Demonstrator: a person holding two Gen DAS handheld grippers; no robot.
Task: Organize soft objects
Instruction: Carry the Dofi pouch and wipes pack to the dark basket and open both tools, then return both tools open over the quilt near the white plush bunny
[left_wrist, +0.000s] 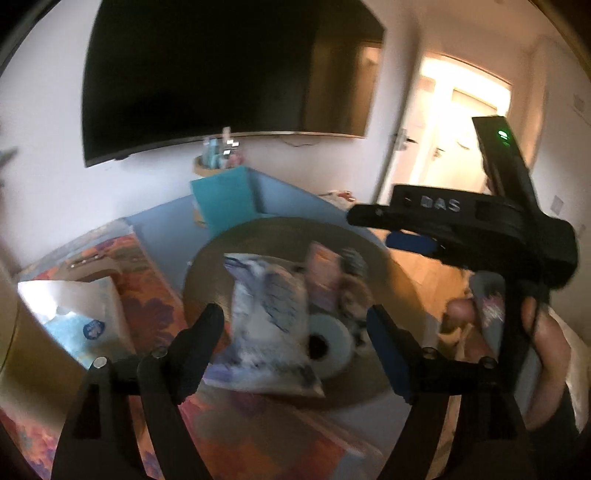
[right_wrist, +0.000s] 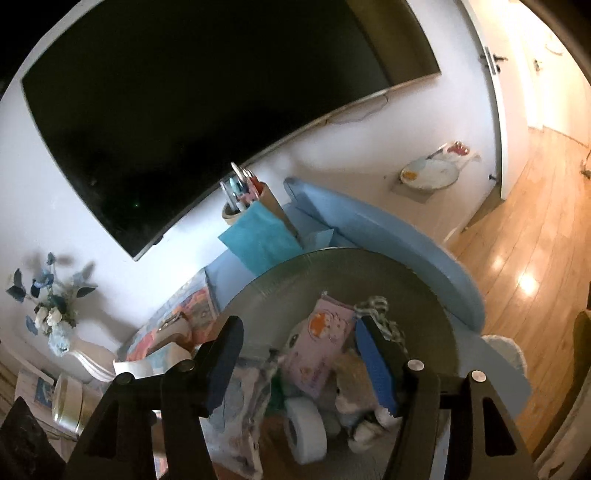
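Left wrist view: the left gripper (left_wrist: 291, 325) tilts downward, jaws spread and empty, over a white-and-blue printed fabric pouch (left_wrist: 266, 325) lying on a round grey-green tabletop (left_wrist: 207, 273). At right, a hand (left_wrist: 546, 347) grips the handle of the right gripper (right_wrist: 299, 354), which also points down with parted jaws grasping nothing. Beneath it lie a pink cartoon-print pouch (right_wrist: 321, 343), a white paper roll (right_wrist: 306, 432) and a beige plush toy (right_wrist: 351, 376). Behind them, a black wall television (right_wrist: 207, 99) hangs above a pale blue bench (right_wrist: 388, 236); wooden flooring (right_wrist: 524, 258) shows at right.

Open right tool (right_wrist: 295, 354) above soft toys (right_wrist: 347, 398)
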